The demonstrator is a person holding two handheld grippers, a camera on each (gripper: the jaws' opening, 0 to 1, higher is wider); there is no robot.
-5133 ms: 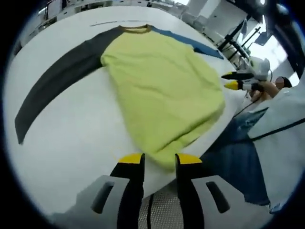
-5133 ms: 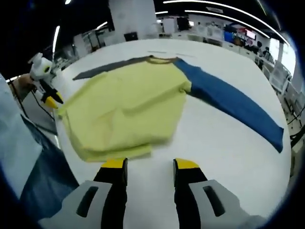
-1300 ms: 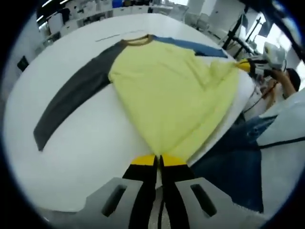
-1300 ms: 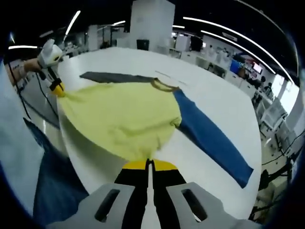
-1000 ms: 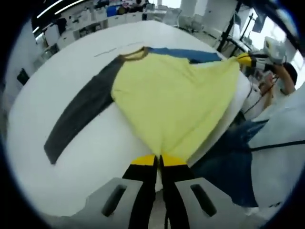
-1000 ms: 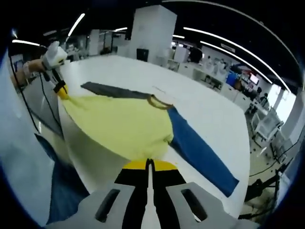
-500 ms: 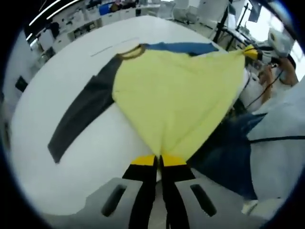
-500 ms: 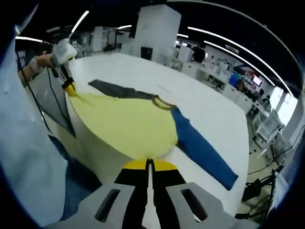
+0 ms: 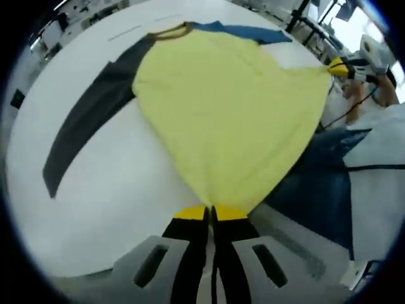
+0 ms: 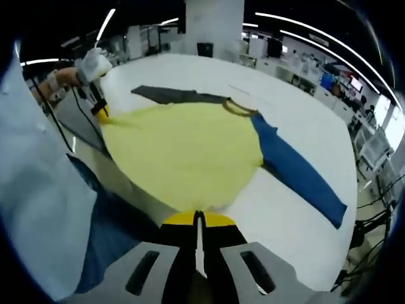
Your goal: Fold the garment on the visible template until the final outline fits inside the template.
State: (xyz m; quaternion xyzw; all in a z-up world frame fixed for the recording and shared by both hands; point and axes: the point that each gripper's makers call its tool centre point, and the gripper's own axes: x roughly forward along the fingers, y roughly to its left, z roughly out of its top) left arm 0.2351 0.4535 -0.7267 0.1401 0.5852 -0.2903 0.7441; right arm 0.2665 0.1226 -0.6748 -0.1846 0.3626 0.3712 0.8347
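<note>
A long-sleeved shirt (image 9: 228,107) with a yellow-green body, a dark grey sleeve (image 9: 85,120) and a blue sleeve (image 9: 243,30) lies stretched over the white table (image 9: 107,202). My left gripper (image 9: 210,212) is shut on one hem corner, held off the table's near edge. In the right gripper view the shirt (image 10: 190,152) spreads ahead, blue sleeve (image 10: 297,174) to the right, grey sleeve (image 10: 174,95) at the far left. My right gripper (image 10: 198,218) is shut on the other hem corner. Each gripper shows in the other's view, the right gripper (image 9: 342,66) and the left gripper (image 10: 101,113), with the hem taut between them.
The person's pale shirt and blue trousers (image 9: 329,190) fill the space beside the table edge. A thin line (image 9: 142,25) is marked on the table beyond the collar. Desks and chairs (image 10: 373,152) stand in the room behind.
Both grippers stay shut on the hem corners. The hem has been lifted and pulled taut, and the shirt body now lies flatter and more spread than a second ago.
</note>
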